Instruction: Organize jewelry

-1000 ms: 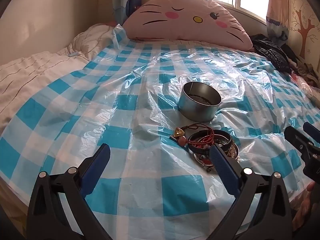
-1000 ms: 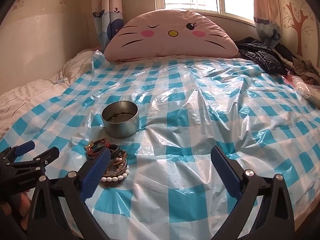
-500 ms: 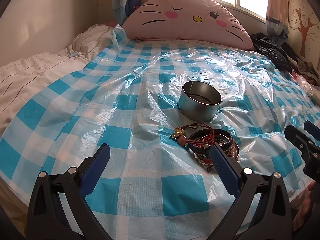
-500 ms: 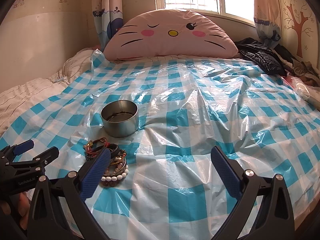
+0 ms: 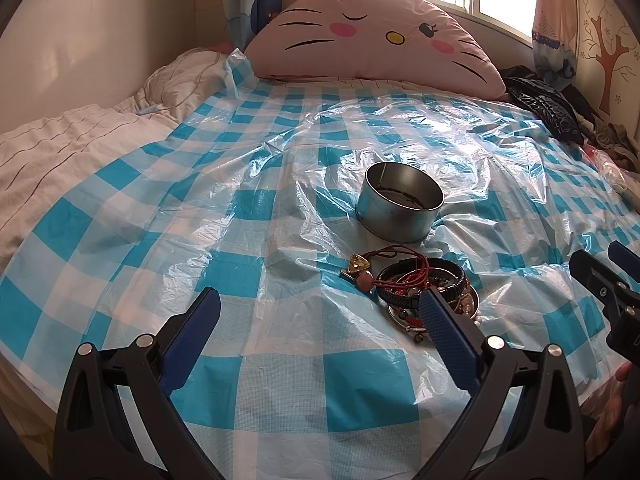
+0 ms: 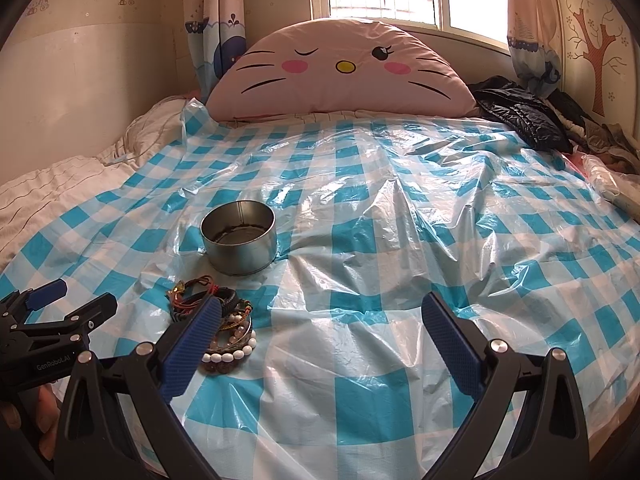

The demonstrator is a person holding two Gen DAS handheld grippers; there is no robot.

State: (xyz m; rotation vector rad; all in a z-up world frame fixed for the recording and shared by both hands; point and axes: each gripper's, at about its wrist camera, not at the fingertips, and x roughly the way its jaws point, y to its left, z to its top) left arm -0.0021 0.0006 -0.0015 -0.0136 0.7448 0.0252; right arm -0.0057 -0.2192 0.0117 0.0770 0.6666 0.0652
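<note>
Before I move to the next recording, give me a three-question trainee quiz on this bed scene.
1. True or false: the left tool is shut on a bracelet.
2. Which lies nearer the cat-face cushion: A) the round metal tin, or B) the jewelry pile?
3. Fill in: the white bead bracelet sits at the pile's edge closest to the ____.

Key: 1 false, both the left tool and the right tool are open and empty. 2 A. 3 camera.
</note>
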